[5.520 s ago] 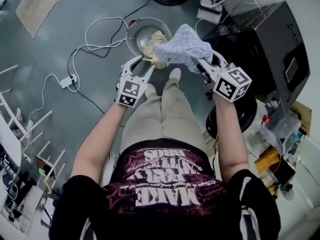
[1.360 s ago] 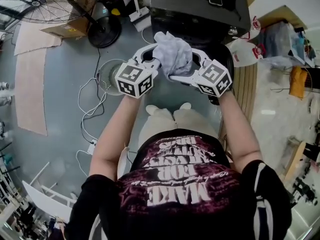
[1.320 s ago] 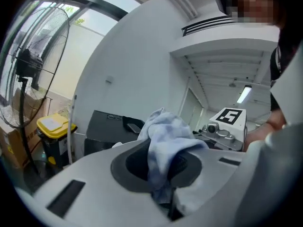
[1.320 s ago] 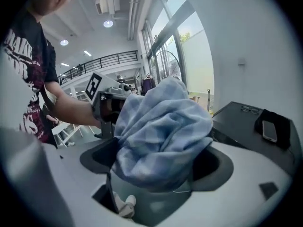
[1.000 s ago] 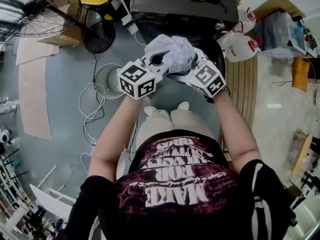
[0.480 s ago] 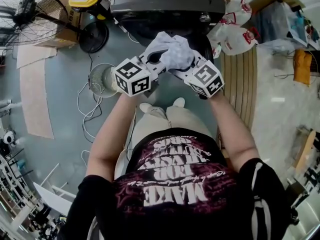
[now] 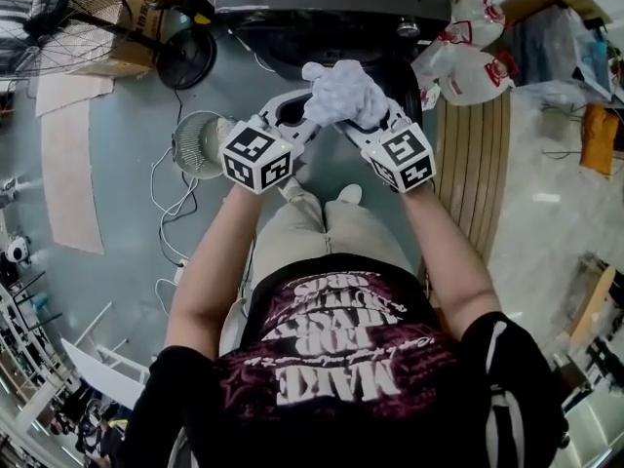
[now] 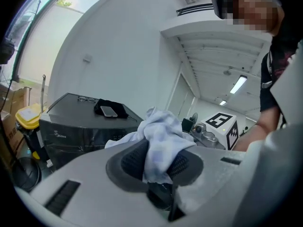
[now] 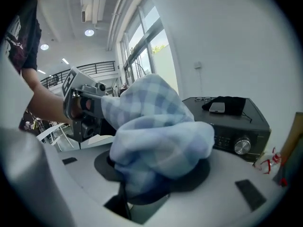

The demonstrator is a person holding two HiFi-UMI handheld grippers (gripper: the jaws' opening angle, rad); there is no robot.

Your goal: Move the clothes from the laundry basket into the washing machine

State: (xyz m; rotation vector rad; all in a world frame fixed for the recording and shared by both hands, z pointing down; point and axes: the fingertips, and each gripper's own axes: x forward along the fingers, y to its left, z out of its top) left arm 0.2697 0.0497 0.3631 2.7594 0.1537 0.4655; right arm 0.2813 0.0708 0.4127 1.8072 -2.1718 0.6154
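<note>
**Item:** checked cloth (image 7: 341,91), pale blue/white, bunched up.
**Location:** hanging in the air btwn both tools, just in front of the washing machine (image 7: 331,3) at the far side. It is not in the drum and not in the basket.

**L tool** (image 8: 159,163): pinching a thin fold of the cloth, pads pressing on fabric. Its jaws have just been easing open a little w/ the cloth btwn them.
**R tool** (image 9: 154,174): gripping the bulk of the bundle. Its jaws have just been closing in on it.

**Risks (judged):**
- The L fold is looking thin, so if that grip is loosening further the corner is prob. slipping out and trailing.
- A loose tail is likely catching on the machine's front edge instead of going in.
- If both tools are letting go too early, the cloth is dropping to the floor.
- No view is showing the drum opening, so whether the door is open is unclear.

**Containers:**
- Washing machine: inside is not showing. On top, a phone (image 8: 109,111) is lying on a dark cloth.
- Laundry basket (image 7: 200,142): round, sitting on the floor at left, well apart from the tools. Its contents are not readable.
</note>
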